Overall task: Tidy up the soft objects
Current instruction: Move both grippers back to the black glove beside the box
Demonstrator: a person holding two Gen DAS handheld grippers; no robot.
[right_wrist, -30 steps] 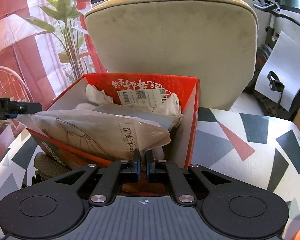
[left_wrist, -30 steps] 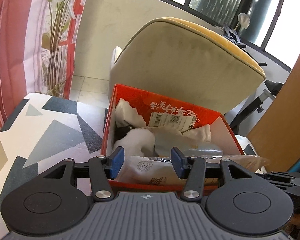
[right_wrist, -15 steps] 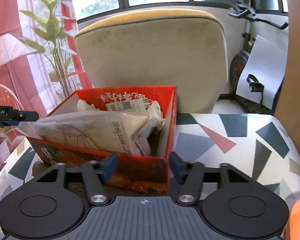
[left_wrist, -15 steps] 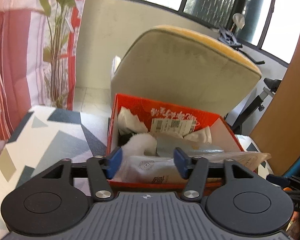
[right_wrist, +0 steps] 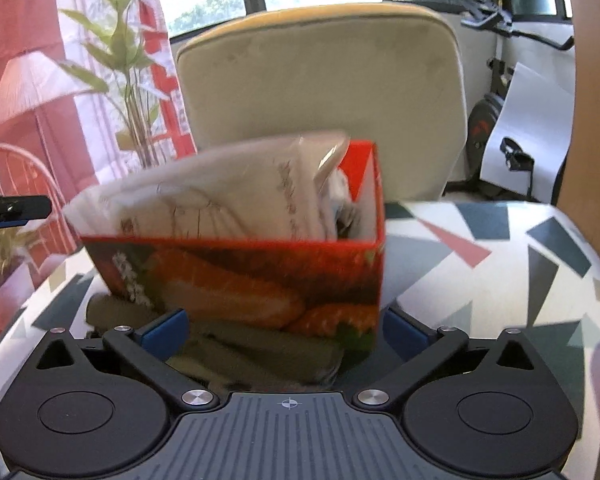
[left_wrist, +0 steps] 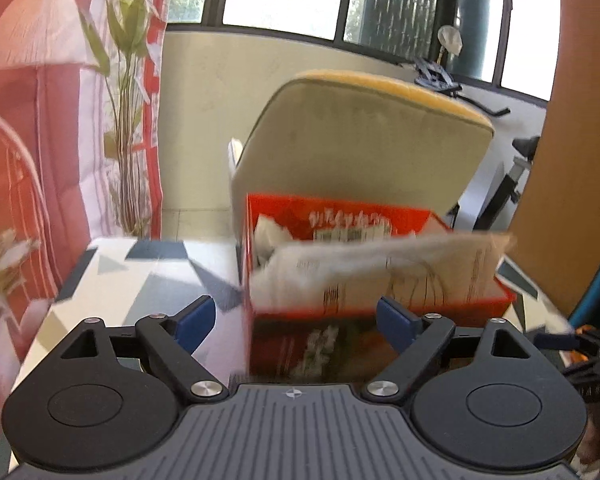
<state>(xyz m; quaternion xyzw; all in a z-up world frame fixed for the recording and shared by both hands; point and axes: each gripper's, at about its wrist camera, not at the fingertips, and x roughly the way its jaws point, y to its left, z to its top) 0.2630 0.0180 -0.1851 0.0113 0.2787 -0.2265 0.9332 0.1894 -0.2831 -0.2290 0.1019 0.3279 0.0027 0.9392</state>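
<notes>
From the left wrist, my left gripper has just been spreading its jaws, nothing between them; the red box lies ahead, slightly right, the paper bag lying lengthwise across it. From the right wrist, my right gripper has likewise just spread wide, empty, and the box stands dead ahead, seemingly nearer this hand

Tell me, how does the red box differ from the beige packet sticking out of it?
The red box is stiff, with straight walls, while the beige packet is a soft, crinkled bag. The box is bright red with printed food pictures; the packet is pale with thin line drawings and dark text. The box stands on the patterned table; the packet lies slanted across the box's top, poking past the rim. Neither is held by a gripper.
</notes>
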